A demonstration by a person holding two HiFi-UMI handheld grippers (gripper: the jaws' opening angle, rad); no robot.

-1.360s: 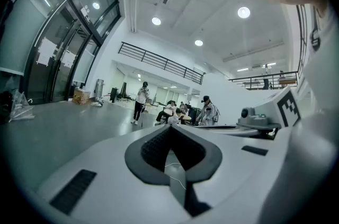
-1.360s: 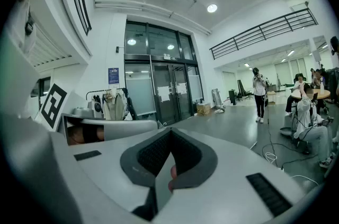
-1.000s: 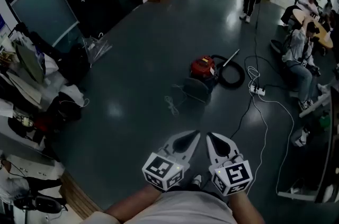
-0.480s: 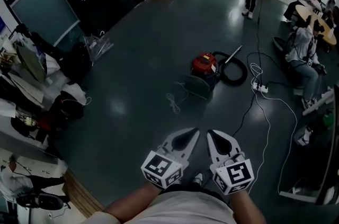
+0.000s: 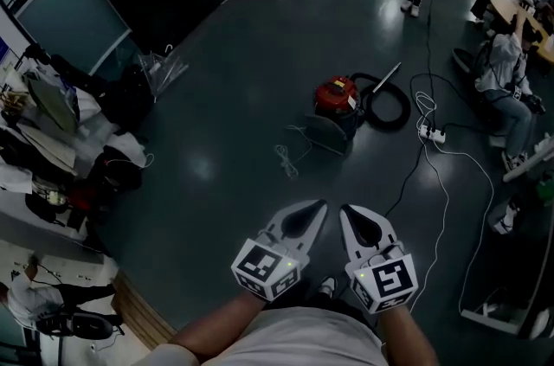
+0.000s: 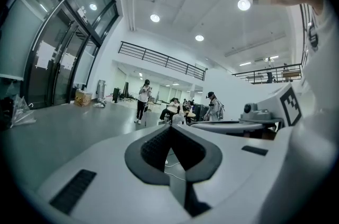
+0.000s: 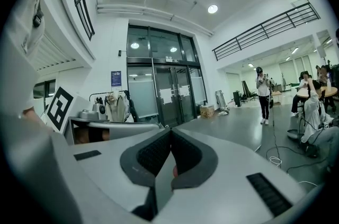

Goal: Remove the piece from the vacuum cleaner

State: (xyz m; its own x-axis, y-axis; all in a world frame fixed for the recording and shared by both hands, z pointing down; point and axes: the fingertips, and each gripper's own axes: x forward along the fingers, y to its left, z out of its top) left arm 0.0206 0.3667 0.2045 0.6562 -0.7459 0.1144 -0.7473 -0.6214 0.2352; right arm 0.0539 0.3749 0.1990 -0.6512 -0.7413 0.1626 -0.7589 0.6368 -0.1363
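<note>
Vacuum cleaner (image 5: 336,99) distant, detail too small; left gripper (image 5: 321,205), right gripper (image 5: 344,209) closed

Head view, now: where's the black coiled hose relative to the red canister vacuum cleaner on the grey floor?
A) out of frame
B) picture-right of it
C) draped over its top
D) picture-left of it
B: the black coiled hose lies looped on the floor just picture-right of the red canister vacuum cleaner.
</note>
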